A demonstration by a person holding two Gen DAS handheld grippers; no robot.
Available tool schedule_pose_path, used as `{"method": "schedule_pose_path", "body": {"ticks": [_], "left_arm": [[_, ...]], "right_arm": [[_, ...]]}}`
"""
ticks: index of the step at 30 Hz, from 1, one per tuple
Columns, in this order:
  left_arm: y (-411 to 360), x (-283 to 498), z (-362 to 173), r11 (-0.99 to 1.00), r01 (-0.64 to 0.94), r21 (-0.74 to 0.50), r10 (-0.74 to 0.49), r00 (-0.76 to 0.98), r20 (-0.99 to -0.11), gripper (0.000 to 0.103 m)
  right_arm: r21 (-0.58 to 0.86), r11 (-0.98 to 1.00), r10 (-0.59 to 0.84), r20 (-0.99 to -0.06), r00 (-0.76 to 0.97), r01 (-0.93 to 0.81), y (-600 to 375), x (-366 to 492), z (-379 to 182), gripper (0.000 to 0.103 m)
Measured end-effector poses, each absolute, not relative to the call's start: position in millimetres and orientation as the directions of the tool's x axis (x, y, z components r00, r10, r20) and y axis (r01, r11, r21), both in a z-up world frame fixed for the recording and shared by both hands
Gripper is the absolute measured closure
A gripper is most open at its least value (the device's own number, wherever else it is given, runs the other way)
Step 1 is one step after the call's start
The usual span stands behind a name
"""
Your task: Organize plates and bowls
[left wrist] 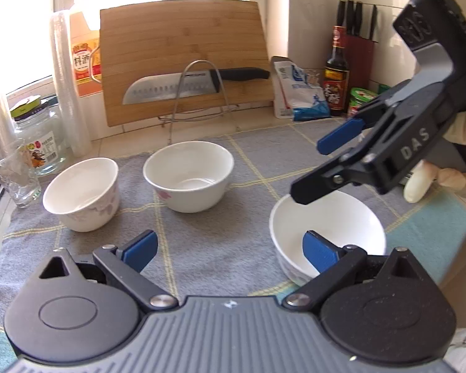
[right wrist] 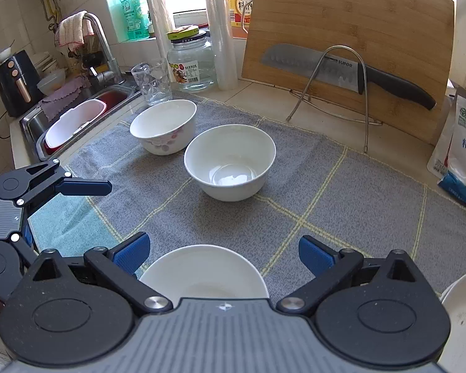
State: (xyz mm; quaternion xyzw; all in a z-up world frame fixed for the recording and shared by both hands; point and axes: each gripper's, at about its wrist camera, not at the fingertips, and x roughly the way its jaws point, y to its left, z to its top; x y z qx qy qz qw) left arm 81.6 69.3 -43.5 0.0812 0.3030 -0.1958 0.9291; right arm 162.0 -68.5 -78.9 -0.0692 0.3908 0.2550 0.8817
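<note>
At the left end of the counter (right wrist: 258, 93), beside the sink (right wrist: 77, 118), stand a drinking glass (left wrist: 14, 177) and a lidded glass jar (left wrist: 40, 138). On the grey checked towel (left wrist: 202, 242) next to them sits a white bowl with a purple floral print (left wrist: 82, 194), upright and empty. Just to its right, apart from it, stands a second floral bowl (left wrist: 188, 175), also upright. Behind these a bamboo cutting board (left wrist: 183, 59) leans on a wire rack with a kitchen knife (left wrist: 186, 85) across it. Nearer the camera, the left claw (left wrist: 230, 253) hangs released with nothing between its blue pads. To the right a third white bowl (left wrist: 326, 230) rests on the towel. Above its rim hovers the right claw (left wrist: 320, 168), also released and empty, held by a person's hand (left wrist: 444, 171). At the far right stand a dark sauce bottle (left wrist: 335, 74) and a white-and-blue bag (left wrist: 301, 93).
</note>
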Motion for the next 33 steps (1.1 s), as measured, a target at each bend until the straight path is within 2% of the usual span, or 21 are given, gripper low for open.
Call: {"method": "schedule_pose_path", "body": {"ticks": [5,19,27,33], "left_arm": [[73.3,113.9,-50.0,0.931,0.357,0.074,-0.251,0.775,-0.580,0.004],[61.5,169.8,-77.5,0.922,0.382,0.061,-0.273,0.755,-0.597,0.004],[57.5,183.6,-82.2,0.915,0.400,0.051,-0.291,0.742,-0.604,0.005],[58.0,187.8,-82.8,0.911,0.411,0.043,-0.303,0.737,-0.604,0.008]], "right_arm": [[0.046,0.846,0.395,-0.723,0.567,-0.532,-65.4,186.3,-72.5,0.000],[0.066,0.800,0.429,-0.758,0.492,-0.596,-44.3,269.1,-84.2,0.001],[0.105,0.777,0.453,-0.778,0.435,-0.621,-30.6,293.4,-99.9,0.006],[0.116,0.778,0.450,-0.789,0.418,-0.618,-24.3,307.3,-109.9,0.015]]}}
